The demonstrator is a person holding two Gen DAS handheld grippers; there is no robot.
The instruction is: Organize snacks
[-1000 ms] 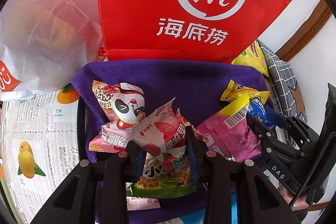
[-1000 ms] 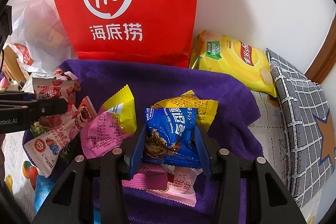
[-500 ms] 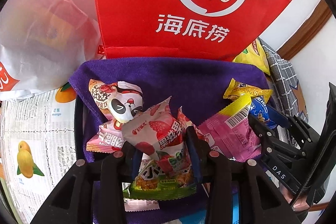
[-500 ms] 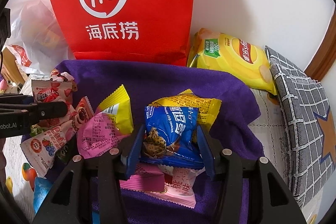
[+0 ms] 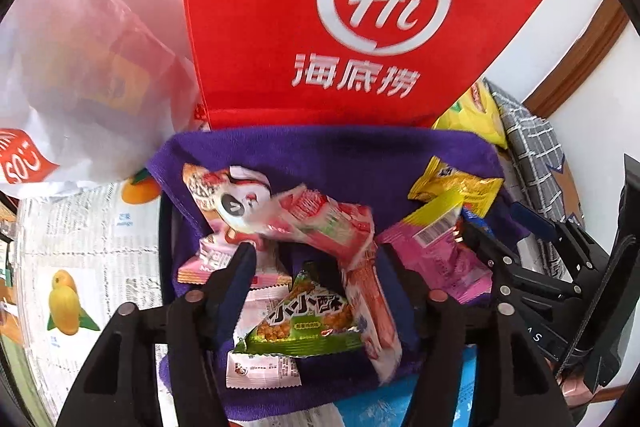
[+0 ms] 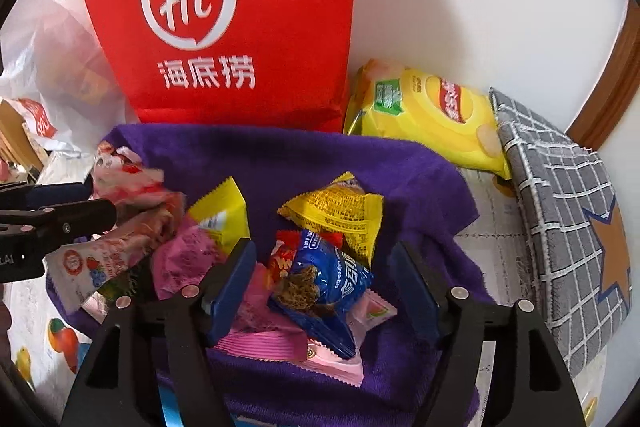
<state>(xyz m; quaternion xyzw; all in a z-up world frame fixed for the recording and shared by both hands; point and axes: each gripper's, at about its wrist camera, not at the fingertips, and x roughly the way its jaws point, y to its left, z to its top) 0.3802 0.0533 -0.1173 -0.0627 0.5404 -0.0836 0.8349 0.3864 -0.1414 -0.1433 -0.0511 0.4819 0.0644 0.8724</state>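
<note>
My left tongs [image 5: 316, 259] stand wide open over the purple cloth [image 5: 360, 163], gripping nothing. Between their fingers lies a green triangular snack packet [image 5: 304, 323]; a red-and-pink strawberry packet [image 5: 328, 223], blurred, lies across the gap just beyond the fingertips, with no finger visibly touching it. A white packet with a cartoon face [image 5: 236, 199] sits behind it, toward the left edge of the cloth.

My right tongs [image 6: 324, 259] are likewise spread wide and hold nothing. A blue cookie packet [image 6: 324, 287] rests tilted between their fingers, apart from both, on top of pink wrappers [image 6: 276, 339]. Just behind it lies a yellow packet [image 6: 340, 215]; to the left, a pink-and-yellow packet [image 6: 208, 235] lies beside the left finger. In the right wrist view my left tongs show at the far left edge, beside the strawberry packet.

All these snacks lie on the purple cloth, which covers part of a fruit-printed sheet [image 5: 80, 267] on the table. A red bag with a white logo [image 6: 224, 27] stands upright at the far edge of the cloth. A yellow chip bag [image 6: 432, 115] lies to its right, against a grey checked cushion [image 6: 568, 227]. A white plastic bag [image 5: 80, 83] sits to the left of the red bag.
</note>
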